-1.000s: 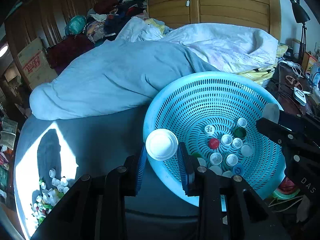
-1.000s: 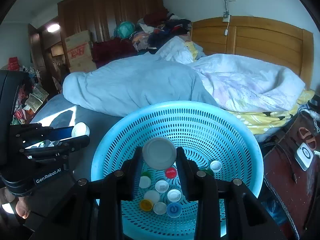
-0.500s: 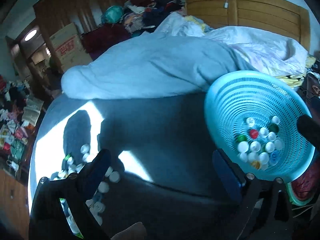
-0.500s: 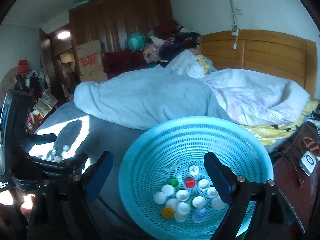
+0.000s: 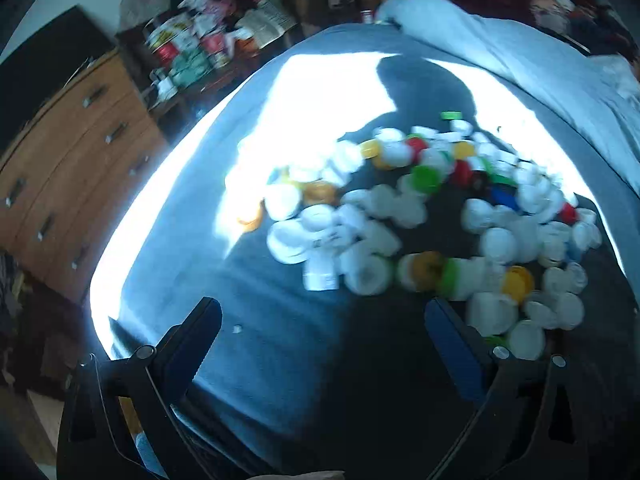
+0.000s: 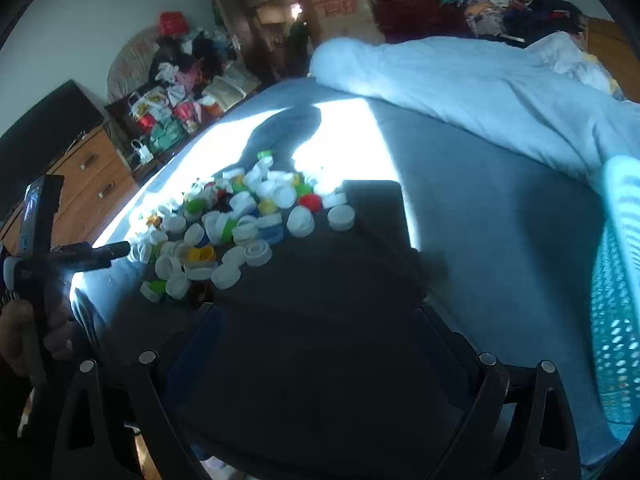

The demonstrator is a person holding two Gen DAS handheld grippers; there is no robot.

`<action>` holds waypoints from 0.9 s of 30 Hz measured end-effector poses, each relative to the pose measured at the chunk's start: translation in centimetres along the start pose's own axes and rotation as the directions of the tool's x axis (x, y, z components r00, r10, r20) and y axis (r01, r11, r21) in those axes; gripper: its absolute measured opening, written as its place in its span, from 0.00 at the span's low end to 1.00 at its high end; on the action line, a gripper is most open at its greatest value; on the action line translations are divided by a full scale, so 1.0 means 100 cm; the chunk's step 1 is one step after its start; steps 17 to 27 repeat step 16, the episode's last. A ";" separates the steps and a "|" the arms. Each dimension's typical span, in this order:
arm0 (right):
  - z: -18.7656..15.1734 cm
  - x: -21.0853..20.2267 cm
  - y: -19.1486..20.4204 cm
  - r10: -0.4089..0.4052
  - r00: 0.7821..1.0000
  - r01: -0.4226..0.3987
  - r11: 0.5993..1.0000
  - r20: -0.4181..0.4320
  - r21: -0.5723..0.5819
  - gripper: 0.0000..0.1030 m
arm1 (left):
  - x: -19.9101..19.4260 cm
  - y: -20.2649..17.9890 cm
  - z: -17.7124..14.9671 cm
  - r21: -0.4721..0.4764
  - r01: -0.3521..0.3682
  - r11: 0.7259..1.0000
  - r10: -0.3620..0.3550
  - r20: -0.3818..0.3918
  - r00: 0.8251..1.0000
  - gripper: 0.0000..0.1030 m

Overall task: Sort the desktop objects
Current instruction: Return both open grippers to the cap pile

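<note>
lying on a grey-blue bed sheet (image 5: pixel 280 360), half in a bright sun patch and half in shadow: a loose heap of plastic bottle caps (image 5: pixel 420 216), mostly white, with green, yellow, red, orange and blue ones mixed in; blurred in the left wrist view, sharper in the right wrist view (image 6: pixel 240 224).

left hand-held gripper (image 5: pixel 324 328): black, blue-padded, jaws spread wide with nothing between them, having just been opening; it hangs over bare sheet just short of the heap, its right finger beside the nearest white caps. seen from the right wrist view at the left edge (image 6: pixel 104 254), gripped by a hand (image 6: pixel 28 336).

right hand-held gripper (image 6: pixel 316 324): jaws likewise wide and empty, just opened further, over shadowed sheet, the heap ahead and to its left.

perforated light-blue plastic basket (image 6: pixel 616 300): right edge of the right wrist view, well apart from the heap.

around: rumpled pale-blue duvet (image 6: pixel 460 80) beyond the caps; wooden chest of drawers (image 5: pixel 72 168) beside the bed; cluttered bags and clothes (image 6: pixel 176 92) behind.
</note>
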State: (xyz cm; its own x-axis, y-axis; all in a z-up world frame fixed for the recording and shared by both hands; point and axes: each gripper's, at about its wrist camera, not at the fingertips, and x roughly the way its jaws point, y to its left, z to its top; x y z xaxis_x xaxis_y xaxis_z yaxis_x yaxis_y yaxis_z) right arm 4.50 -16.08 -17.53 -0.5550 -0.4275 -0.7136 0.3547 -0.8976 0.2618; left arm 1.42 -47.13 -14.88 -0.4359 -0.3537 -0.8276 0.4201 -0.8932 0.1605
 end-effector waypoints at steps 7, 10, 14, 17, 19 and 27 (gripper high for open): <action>-0.009 0.052 0.014 -0.034 0.995 0.030 0.998 -0.090 -0.047 0.95 | 0.039 0.042 -0.011 -0.107 0.022 0.994 -0.029 -0.071 0.997 0.96; -0.017 0.066 0.019 -0.078 0.988 0.068 0.995 -0.134 -0.075 0.95 | 0.045 0.038 -0.013 -0.122 0.104 0.987 -0.114 -0.082 0.990 0.96; -0.025 0.078 0.022 -0.114 0.983 0.100 0.990 -0.145 -0.103 1.00 | 0.052 0.034 -0.014 -0.115 0.168 0.979 -0.179 -0.102 0.979 0.96; -0.026 0.078 0.021 -0.111 0.985 0.100 0.991 -0.135 -0.092 1.00 | 0.055 0.034 -0.014 -0.119 0.173 0.978 -0.185 -0.106 0.977 0.96; -0.026 0.078 0.021 -0.111 0.985 0.100 0.991 -0.135 -0.092 1.00 | 0.055 0.034 -0.014 -0.119 0.173 0.978 -0.185 -0.106 0.977 0.96; -0.026 0.078 0.021 -0.111 0.985 0.100 0.991 -0.135 -0.092 1.00 | 0.055 0.034 -0.014 -0.119 0.173 0.978 -0.185 -0.106 0.977 0.96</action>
